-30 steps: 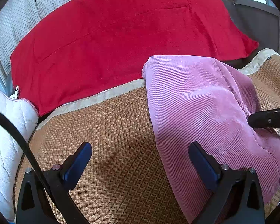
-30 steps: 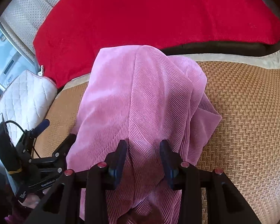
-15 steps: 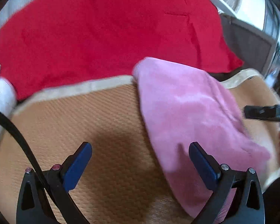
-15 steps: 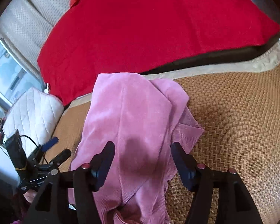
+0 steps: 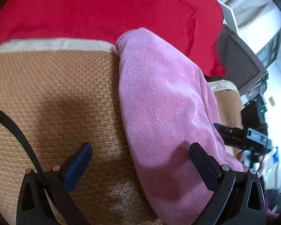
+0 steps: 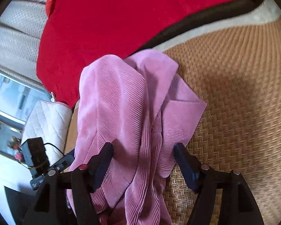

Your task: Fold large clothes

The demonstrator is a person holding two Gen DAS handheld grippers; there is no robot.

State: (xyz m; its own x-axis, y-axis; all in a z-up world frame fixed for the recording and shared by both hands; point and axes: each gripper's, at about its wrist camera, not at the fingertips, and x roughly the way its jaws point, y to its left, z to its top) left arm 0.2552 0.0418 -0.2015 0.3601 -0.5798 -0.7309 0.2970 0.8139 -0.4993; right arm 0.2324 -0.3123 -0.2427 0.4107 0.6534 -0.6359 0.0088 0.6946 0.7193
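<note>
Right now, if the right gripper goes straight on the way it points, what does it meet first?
Most likely the pink ribbed corduroy garment, which lies bunched on the woven straw mat straight ahead. The right gripper is open, its jaws having just been opening, with the cloth between them. Depth is unclear.

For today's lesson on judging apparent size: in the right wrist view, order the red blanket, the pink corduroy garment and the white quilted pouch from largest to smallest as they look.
1. red blanket, though cut off by the frame
2. pink corduroy garment, enlarged by nearness to the camera, so its rank against the blanket is unsure
3. white quilted pouch, clearly smallest
</note>
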